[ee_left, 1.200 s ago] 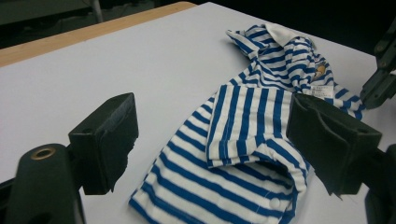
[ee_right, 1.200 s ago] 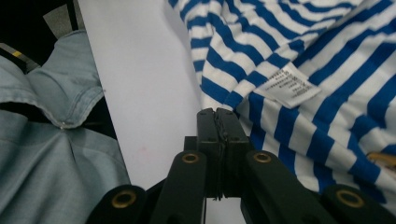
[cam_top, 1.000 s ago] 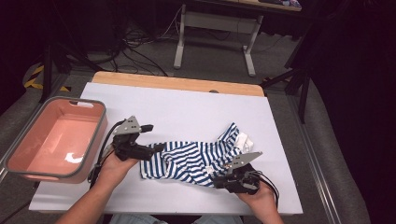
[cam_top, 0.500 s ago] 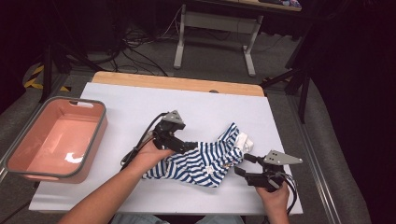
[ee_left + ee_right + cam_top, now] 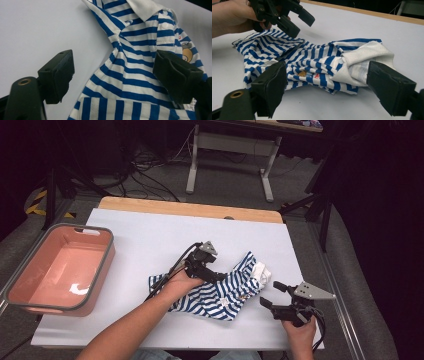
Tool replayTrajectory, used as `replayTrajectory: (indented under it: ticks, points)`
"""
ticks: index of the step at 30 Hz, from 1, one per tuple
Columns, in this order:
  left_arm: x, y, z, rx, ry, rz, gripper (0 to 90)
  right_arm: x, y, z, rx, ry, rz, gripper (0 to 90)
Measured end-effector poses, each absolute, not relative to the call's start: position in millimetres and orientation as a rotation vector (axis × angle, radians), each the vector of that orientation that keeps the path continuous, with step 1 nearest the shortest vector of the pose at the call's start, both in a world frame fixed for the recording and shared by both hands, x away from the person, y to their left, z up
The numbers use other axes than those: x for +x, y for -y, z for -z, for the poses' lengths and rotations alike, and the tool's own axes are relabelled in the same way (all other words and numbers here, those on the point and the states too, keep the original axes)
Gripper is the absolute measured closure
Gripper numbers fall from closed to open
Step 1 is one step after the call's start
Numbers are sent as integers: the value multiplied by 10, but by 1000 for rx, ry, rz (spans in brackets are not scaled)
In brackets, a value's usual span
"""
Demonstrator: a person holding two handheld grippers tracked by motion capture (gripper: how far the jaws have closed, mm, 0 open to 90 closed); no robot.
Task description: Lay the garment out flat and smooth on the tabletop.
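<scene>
A small blue-and-white striped shirt (image 5: 222, 295) with a white collar lies crumpled on the white table (image 5: 150, 237). My left gripper (image 5: 217, 274) hovers over the shirt's middle. In the left gripper view its jaws (image 5: 112, 75) straddle the striped cloth (image 5: 135, 67) without pinching it; they have just been closing a little. My right gripper (image 5: 270, 294) stands just right of the shirt near the front edge. Its jaws (image 5: 324, 85) have just been opening and hold nothing, with the shirt (image 5: 317, 65) ahead of them. The left gripper (image 5: 300, 25) hangs above the far side of the shirt.
A pink tub (image 5: 102, 270) with a grey rim sits at the table's left edge. A wooden strip (image 5: 190, 210) runs along the far edge. The floor beyond holds cables and a desk frame (image 5: 230, 160).
The left gripper has moved right from the shirt's left end to its middle. The right gripper has let go of the shirt's lower right edge, opened and drawn off to the right.
</scene>
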State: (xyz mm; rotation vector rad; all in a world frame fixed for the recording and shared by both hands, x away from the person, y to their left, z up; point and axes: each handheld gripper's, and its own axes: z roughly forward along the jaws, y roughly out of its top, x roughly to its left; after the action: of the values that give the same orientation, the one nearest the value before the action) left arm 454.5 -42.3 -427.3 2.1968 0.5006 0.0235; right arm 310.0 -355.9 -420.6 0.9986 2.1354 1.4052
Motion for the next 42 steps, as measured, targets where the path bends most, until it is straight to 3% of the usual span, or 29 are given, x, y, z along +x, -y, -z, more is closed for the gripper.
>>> replayTrajectory:
  ticks: [10, 14, 18, 21, 27, 30, 35, 38, 42]
  points:
    - [4604, 672, 4408, 2292, -463, -20, 278, 3127, 3562, 4224, 1011, -2148, -1411, 178]
    - [4610, 741, 4465, 2329, -451, -28, 370, 3121, 3553, 4218, 1005, -2153, -1415, 188]
    - [4607, 785, 4524, 2388, -428, -42, 582, 3126, 3561, 4229, 1004, -2155, -1418, 195]
    - [4589, 793, 4506, 2404, -420, -41, 831, 3136, 3567, 4235, 1005, -2149, -1442, 153]
    - [4590, 734, 4429, 2384, -445, -45, 858, 3160, 3551, 4233, 996, -2147, -1471, 27]
    - [4608, 656, 4361, 2358, -465, -39, 858, 3174, 3533, 4237, 1003, -2163, -1473, 10]
    - [4621, 457, 4222, 2317, -514, -35, 858, 3197, 3495, 4220, 974, -2200, -1540, 93]
    - [4621, 305, 4156, 2290, -537, -45, 858, 3188, 3456, 4193, 950, -2197, -1533, 254]
    - [4604, 99, 4090, 2271, -571, -60, 857, 3245, 3367, 4190, 961, -2248, -1501, 403]
